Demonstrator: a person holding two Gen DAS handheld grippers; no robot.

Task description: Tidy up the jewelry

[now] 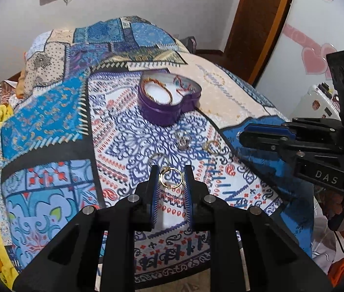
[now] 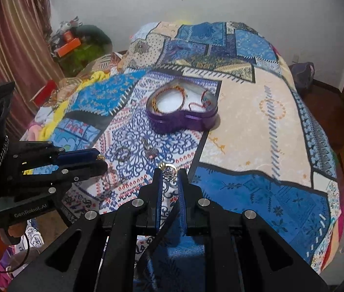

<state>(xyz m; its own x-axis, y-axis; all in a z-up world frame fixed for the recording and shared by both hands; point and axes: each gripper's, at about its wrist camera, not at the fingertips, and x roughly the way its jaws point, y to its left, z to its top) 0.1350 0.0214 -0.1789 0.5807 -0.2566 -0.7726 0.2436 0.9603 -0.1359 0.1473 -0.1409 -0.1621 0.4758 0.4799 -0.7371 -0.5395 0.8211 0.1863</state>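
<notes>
Left hand-held gripper (image 1: 171,170): blue ribbed pads nearly closed, pinching a thin gold ring (image 1: 171,178) by its outer edges. The ring is a plain round wire band with a small gold ornament at the top left, and it sits above the bedspread (image 1: 50,121).

Bedspread: patchwork print cloth in blue, cream, white and red, with paisley and lace-style motifs, lying smooth over the bed.

On the cloth just past the left gripper's tips lies a chunky silver ring (image 1: 183,141). To its right is a thin gold hoop ring (image 1: 212,147), lying flat and apart from the silver one. A faint thin ring (image 1: 156,158) lies close to the left fingertip.

Further back is a heart-shaped purple tin (image 1: 169,97), open, with glossy metal walls and a white padded lining. A braided orange-gold bracelet (image 1: 157,87) curls along the inner wall of its left lobe, and red-blue thread pieces (image 1: 183,86) sit in the right lobe.

Right hand-held gripper (image 2: 170,170): jaws almost fully shut, clamping a small silver ornate piece (image 2: 169,171) with a gold bit on top. It is held at the tips, clear of the cloth; I can't tell exactly what type of piece it is.
</notes>
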